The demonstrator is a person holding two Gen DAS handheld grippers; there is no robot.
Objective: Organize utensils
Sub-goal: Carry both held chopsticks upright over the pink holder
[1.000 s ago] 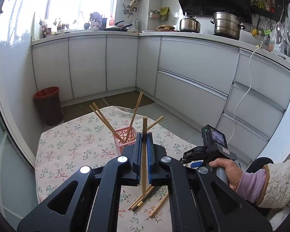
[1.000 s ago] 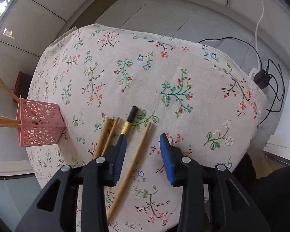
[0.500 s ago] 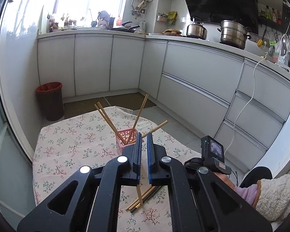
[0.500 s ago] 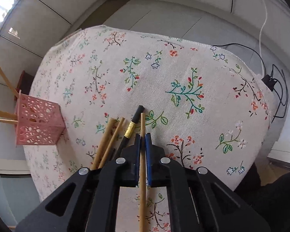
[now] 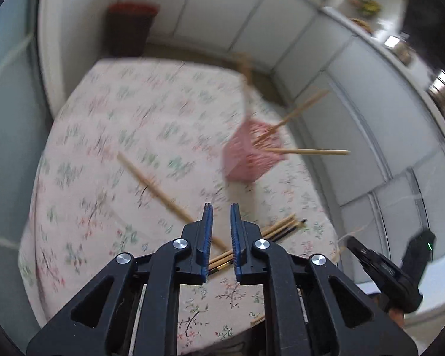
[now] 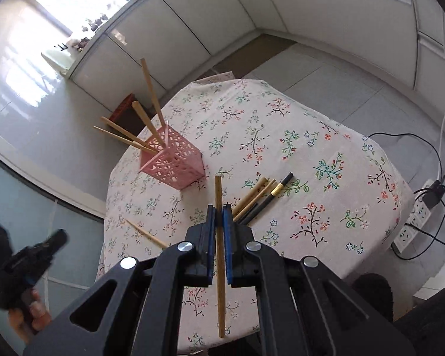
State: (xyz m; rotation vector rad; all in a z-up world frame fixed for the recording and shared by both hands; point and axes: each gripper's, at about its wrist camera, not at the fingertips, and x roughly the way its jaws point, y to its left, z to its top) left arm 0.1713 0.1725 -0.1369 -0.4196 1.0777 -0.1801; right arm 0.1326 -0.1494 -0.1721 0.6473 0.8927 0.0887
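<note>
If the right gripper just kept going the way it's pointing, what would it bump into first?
Probably the flowered tablecloth, just right of the pink holder. The right gripper, shut on a wooden chopstick, points between the holder and the loose chopsticks; depth is uncertain.

Matt wooden chopsticks (image 6: 220,237); perforated pink plastic holder (image 6: 175,164); floral woven tablecloth (image 6: 311,154); glossy cabinet fronts (image 6: 326,9)

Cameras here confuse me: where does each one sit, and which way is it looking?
Left wrist: sits on the left tongs, looks down at the table; jaws apart, empty; the right tongs show at lower right.
Right wrist: sits on the right tongs, looks down at the table; jaws shut on a chopstick; the left hand shows at lower left.
Both share the pink basket, the chopstick pile and one stray chopstick.
</note>
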